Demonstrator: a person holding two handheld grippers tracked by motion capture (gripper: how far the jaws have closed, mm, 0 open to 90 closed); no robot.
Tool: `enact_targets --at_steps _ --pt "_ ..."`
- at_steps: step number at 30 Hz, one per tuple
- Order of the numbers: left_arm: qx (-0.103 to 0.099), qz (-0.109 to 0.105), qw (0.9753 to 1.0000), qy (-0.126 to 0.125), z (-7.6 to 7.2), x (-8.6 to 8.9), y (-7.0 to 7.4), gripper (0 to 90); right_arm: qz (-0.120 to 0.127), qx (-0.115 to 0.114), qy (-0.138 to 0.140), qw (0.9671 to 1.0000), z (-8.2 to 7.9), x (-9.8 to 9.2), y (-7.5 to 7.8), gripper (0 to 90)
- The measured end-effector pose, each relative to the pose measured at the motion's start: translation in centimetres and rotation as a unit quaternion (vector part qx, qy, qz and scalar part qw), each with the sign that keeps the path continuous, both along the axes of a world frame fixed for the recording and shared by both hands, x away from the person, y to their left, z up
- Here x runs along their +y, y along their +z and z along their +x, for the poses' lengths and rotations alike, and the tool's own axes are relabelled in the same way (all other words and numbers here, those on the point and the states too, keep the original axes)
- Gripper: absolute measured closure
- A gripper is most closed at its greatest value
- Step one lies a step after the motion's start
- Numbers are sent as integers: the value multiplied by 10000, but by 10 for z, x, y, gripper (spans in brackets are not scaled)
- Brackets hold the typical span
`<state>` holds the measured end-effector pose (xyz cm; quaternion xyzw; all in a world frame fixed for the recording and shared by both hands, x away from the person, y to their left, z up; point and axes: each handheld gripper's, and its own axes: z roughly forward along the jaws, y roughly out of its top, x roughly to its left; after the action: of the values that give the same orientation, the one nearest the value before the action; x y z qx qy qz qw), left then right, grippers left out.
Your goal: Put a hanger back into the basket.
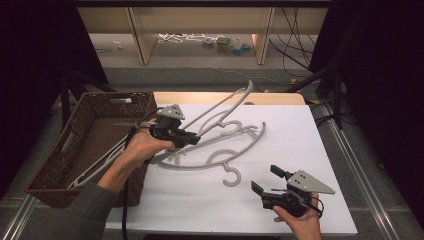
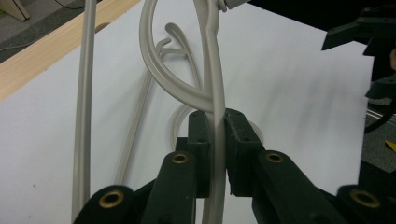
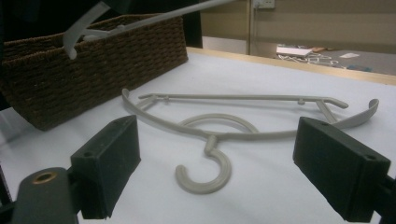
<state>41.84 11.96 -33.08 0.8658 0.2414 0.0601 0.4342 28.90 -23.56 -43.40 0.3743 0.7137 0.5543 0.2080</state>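
Left gripper (image 1: pixel 192 138) is clamped on a grey plastic hanger (image 1: pixel 227 107), raised off the white table (image 1: pixel 300 150); in the left gripper view the jaws pinch the hanger's thin bar edge-on, with only a narrow strip of plastic between the pads. The lifted hanger runs long to both sides of the jaws: its far end rises ahead of the gripper toward the back of the table, its near end trails behind the hand, over the wicker basket (image 1: pixel 100 107) that sits just beside the left hand (image 1: pixel 137 147). Second hanger (image 3: pixel 219 126) lies flat on the table directly ahead of the right gripper (image 1: pixel 267 181), hook end nearest its jaws; part of it also lies beneath the lifted one. Right gripper jaws stand wide apart and empty, low over the table, pointing at that hook. Risks, as judgement: the grip on the bar is thin and off-centre, so the long lever arm could make the hanger pivot or slip between the pads if swung quickly; the raised hanger could snag the one under it and drag it; the trailing end could catch the basket rim on the way in. Pose: left forearm enters from below at a diagonal, wrist bent, gripper aimed away from the basket; right hand (image 1: pixel 300 225) rests near the table's front edge, gripper angled inward.
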Motion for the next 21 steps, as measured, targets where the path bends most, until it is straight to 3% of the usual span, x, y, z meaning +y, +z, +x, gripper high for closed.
enact_targets --at_steps 2,3,5,6,8,12,14,16,19,21 --pt "-11 -28 10000 -24 -4 4 8 815 -17 5 -3 10000 0 0 0 157" --pt "-37 -33 10000 -4 -6 5 12 815 124 -63 46 9999 1 2 -2 156" --pt "23 -177 9998 -29 -10 9 19 815 140 -70 37 9999 1 2 -2 157" --pt "35 -259 9996 -47 -11 10 22 815 136 -20 36 9999 1 1 -1 157" --pt "-52 -215 9997 -45 -14 14 30 815 13 -10 -10 10000 1 1 -1 156" --pt "-156 -183 9997 61 -21 23 44 815 124 -20 25 9999 1 1 -1 157" --pt "-117 -340 9994 -10 -22 29 49 815 23 17 -6 10000 1 1 -1 156" --pt "-190 -257 9994 127 -21 35 51 816 123 -24 18 9999 1 2 -1 157" --pt "-178 -201 9994 199 -21 46 52 816 -21 4 -3 10000 0 1 -1 157" --pt "-212 -121 9993 285 -23 53 53 816 42 -22 17 10000 1 1 -1 157"
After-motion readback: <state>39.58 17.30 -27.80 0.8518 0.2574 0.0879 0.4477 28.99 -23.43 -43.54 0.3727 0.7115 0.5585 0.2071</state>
